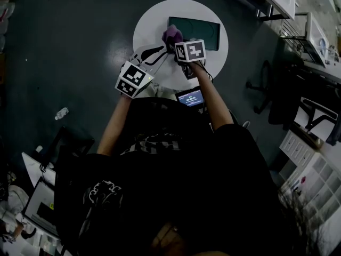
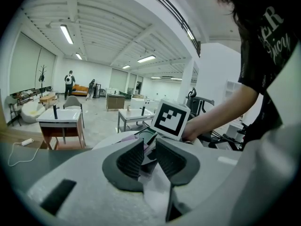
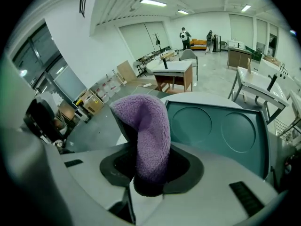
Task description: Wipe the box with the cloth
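A dark teal flat box (image 1: 198, 31) with two round recesses in its top (image 3: 221, 131) lies on the round white table (image 1: 154, 20). My right gripper (image 1: 173, 39) is at the box's left end, shut on a purple fluffy cloth (image 1: 171, 34). In the right gripper view the cloth (image 3: 146, 126) stands up from between the jaws (image 3: 151, 161) and hides the box's near left corner. My left gripper (image 1: 155, 56) hovers over the table's front left, apart from the box. Its jaws (image 2: 149, 149) stand close together with nothing between them.
A small lit screen (image 1: 191, 96) sits by the table's near edge. An office chair (image 1: 261, 89) and desks (image 1: 309, 36) stand to the right, and a bottle (image 1: 62, 113) lies on the dark floor at left. The right gripper's marker cube (image 2: 171, 118) is straight ahead of the left jaws.
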Demonstrator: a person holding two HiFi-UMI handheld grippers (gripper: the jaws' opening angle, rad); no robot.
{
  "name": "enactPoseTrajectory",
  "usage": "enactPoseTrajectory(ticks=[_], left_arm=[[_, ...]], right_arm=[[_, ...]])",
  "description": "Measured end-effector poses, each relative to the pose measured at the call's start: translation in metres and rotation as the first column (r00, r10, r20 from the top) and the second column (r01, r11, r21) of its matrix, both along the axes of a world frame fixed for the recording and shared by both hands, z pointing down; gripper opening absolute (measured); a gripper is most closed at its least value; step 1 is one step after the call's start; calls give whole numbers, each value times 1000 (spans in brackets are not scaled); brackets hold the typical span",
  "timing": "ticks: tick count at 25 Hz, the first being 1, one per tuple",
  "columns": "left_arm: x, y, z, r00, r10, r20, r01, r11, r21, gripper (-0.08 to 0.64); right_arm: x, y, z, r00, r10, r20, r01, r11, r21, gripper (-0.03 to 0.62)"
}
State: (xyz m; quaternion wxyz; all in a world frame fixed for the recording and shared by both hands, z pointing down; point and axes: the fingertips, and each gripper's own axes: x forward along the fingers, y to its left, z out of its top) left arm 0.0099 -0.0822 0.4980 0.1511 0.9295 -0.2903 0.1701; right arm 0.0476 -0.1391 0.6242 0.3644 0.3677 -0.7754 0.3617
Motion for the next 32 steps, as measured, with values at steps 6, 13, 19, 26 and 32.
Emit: enactPoseTrajectory(ticks=[6,13,19,26,32], left_arm=[[2,0,2,1000,19,2,-19,1000,-5,75],[18,4,-1,997,73,1,-73,997,-4,75],[29,12,-2,994,105,-3,-105,994,0,75],[35,21,3,990,137,7,-137,991,3,75],[34,21,6,988,152,30,-152,988,11,74]], right_arm=[[44,3,12,996,67,-61,-69,997,-18,110],[110,6,12,979,168,-114,-170,985,-9,110],[165,12,11,951,249,-183,-251,968,11,110],[200,21,12,937,273,-216,-277,961,13,110],[180,15,4,956,211,-202,-210,977,26,110]])
